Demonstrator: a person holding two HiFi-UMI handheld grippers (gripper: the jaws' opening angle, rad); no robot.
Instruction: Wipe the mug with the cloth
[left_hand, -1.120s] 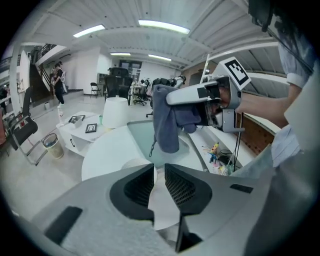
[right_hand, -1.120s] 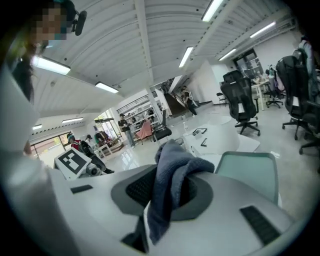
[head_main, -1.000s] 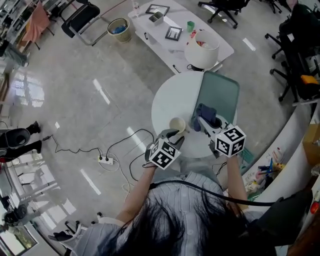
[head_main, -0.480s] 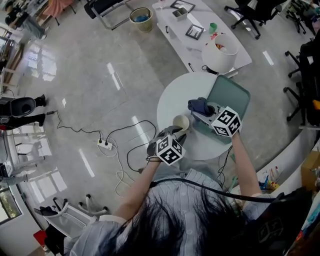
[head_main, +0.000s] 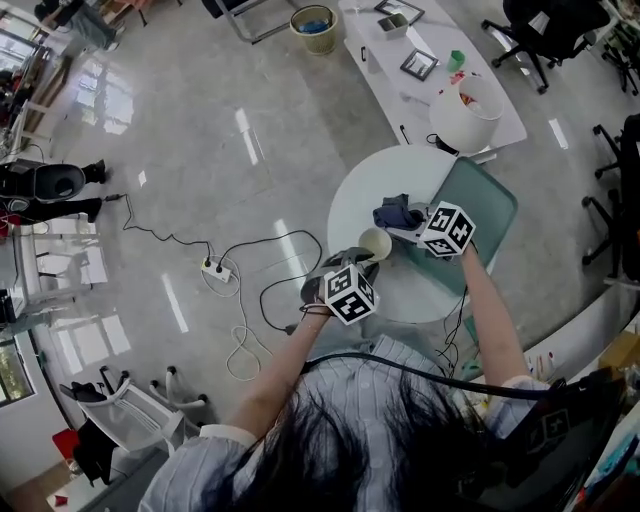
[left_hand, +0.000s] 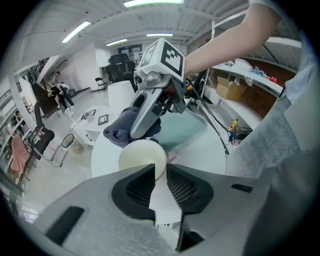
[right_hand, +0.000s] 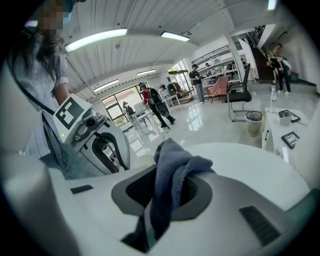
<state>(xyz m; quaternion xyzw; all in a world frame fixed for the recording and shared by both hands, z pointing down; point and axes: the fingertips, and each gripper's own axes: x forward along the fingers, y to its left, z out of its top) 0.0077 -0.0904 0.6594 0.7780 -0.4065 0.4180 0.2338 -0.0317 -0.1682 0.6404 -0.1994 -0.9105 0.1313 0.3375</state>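
Your right gripper (head_main: 412, 229), jaws clamped on the cloth (head_main: 396, 212), has swung left off the tray (head_main: 482, 203) to the mug (head_main: 376, 243). Your left gripper (head_main: 358, 264) pinches the mug at the surface's (head_main: 352, 200) left side. Wiping can begin.

Pale striped shirt (head_main: 372, 362), dark hair (head_main: 340, 455)

Open office, glossy grey floor (head_main: 200, 120).
A round white table (head_main: 350, 205) near a long white table (head_main: 395, 80); power strip (head_main: 213, 268) on the floor; strip lights (right_hand: 97, 40) overhead.
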